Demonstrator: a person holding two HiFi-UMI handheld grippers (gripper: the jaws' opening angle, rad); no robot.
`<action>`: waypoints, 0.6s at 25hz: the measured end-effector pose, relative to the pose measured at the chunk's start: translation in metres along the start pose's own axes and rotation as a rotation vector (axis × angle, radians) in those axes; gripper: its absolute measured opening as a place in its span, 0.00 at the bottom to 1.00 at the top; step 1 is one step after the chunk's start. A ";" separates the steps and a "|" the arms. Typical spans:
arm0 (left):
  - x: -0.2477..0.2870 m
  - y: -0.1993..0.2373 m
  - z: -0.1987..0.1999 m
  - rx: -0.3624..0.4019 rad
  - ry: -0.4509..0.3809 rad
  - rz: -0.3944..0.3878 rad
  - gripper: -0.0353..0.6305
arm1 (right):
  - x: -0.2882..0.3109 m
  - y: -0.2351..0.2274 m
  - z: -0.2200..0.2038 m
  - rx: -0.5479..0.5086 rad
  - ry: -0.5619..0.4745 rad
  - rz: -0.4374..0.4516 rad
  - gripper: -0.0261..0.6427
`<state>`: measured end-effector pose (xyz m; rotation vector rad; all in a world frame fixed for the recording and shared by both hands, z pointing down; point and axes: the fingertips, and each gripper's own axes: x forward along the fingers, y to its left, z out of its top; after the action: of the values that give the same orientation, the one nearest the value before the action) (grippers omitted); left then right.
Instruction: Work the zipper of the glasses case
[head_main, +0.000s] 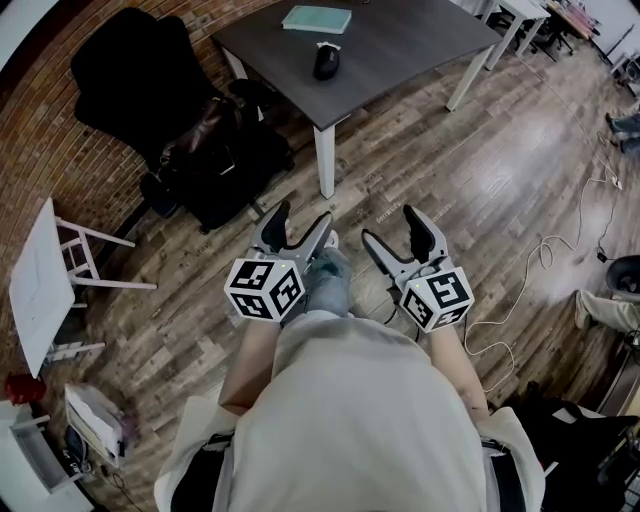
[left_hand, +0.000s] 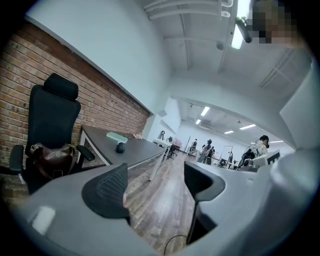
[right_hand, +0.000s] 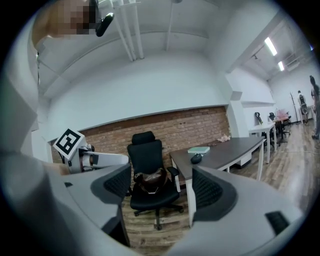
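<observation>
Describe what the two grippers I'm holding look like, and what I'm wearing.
The left gripper and right gripper match: light grey bodies, each with two tapered fingers faced in black ribbed pads. Each carries a white cube printed with black square markers. The person wears a pale, loose top.

Floor (head_main: 470, 190) is left open just ahead; farther on, passage is barred by table (head_main: 400, 50), chair (head_main: 130, 70) and bag (head_main: 200, 130).
</observation>
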<state>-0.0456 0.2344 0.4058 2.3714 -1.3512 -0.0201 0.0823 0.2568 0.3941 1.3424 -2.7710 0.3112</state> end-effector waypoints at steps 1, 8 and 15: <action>0.009 0.006 0.003 -0.002 0.000 0.002 0.57 | 0.008 -0.006 0.001 -0.001 0.002 0.001 0.58; 0.087 0.059 0.035 0.000 0.015 0.004 0.57 | 0.085 -0.060 0.025 0.002 -0.006 -0.006 0.58; 0.168 0.113 0.079 0.002 0.042 -0.025 0.57 | 0.174 -0.109 0.063 -0.008 -0.033 -0.024 0.58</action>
<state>-0.0659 0.0181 0.4049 2.3766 -1.3033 0.0237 0.0624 0.0438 0.3719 1.3901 -2.7769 0.2786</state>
